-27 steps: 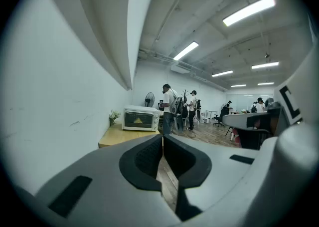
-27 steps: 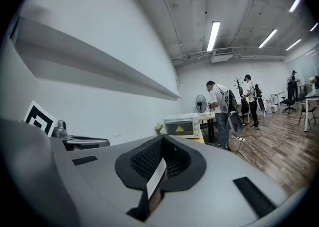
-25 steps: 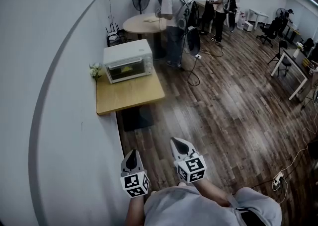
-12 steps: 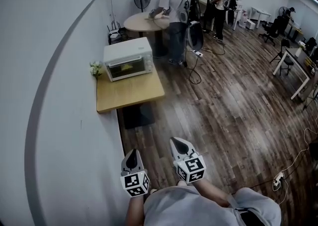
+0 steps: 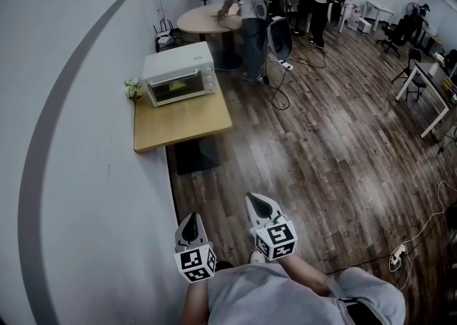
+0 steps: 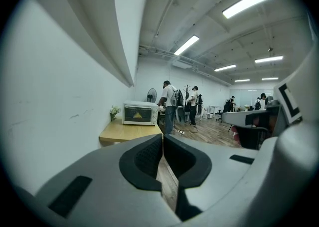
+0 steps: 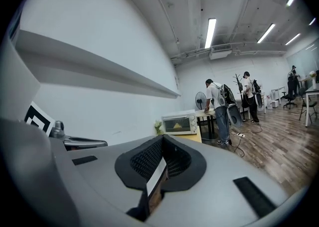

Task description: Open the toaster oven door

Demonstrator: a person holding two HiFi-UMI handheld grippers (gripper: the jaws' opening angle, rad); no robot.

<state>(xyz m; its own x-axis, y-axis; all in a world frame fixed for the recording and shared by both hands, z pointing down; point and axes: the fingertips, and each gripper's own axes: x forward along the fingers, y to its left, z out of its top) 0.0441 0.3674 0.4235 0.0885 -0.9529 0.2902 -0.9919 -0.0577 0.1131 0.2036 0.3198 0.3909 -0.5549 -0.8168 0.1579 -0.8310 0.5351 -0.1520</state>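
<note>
left hand-held gripper closed, empty | right hand-held gripper closed, empty | toaster oven seen door-shut on surface, upper left

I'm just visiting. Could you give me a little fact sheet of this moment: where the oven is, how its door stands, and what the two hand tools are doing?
Toaster oven: white, on the wooden table against the wall
Oven door: closed
Left gripper: jaws together, empty, far short of the oven
Right gripper: jaws together, empty, beside the left one
Beside the oven: flowers, on the wall side
Behind: a person at a round table
</note>
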